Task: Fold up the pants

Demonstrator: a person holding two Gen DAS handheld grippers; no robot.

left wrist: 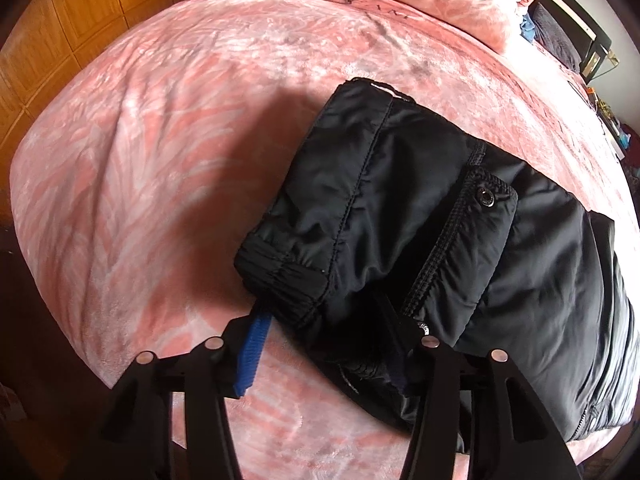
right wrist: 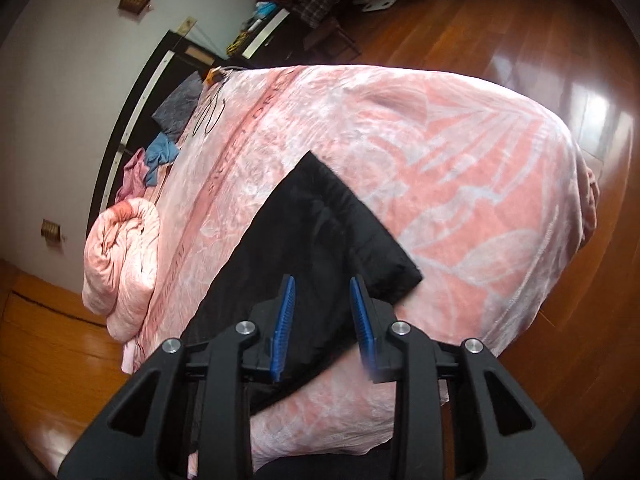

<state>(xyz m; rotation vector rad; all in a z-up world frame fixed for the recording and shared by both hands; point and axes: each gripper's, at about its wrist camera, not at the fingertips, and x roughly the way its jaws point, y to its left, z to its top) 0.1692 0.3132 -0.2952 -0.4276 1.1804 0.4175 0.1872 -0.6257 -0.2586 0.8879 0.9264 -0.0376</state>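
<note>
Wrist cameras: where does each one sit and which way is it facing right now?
Left wrist: on the left gripper, looking steeply down at the folded black pants; its fingers straddle the waistband.
Right wrist: on the right gripper, angled down the pants toward the wooden floor; jaws apart, empty.
Shared: pants, pink blanket.

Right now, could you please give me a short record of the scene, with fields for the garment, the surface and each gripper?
garment: black padded pants, folded into a compact bundle
surface: pink patterned plush blanket covering the bed
left gripper: jaws apart, the bundle's near end between them; grip cannot be told
right gripper: open above the pants, blue pads gripping nothing
elsewhere: rolled pink quilt at the bed's edge
</note>
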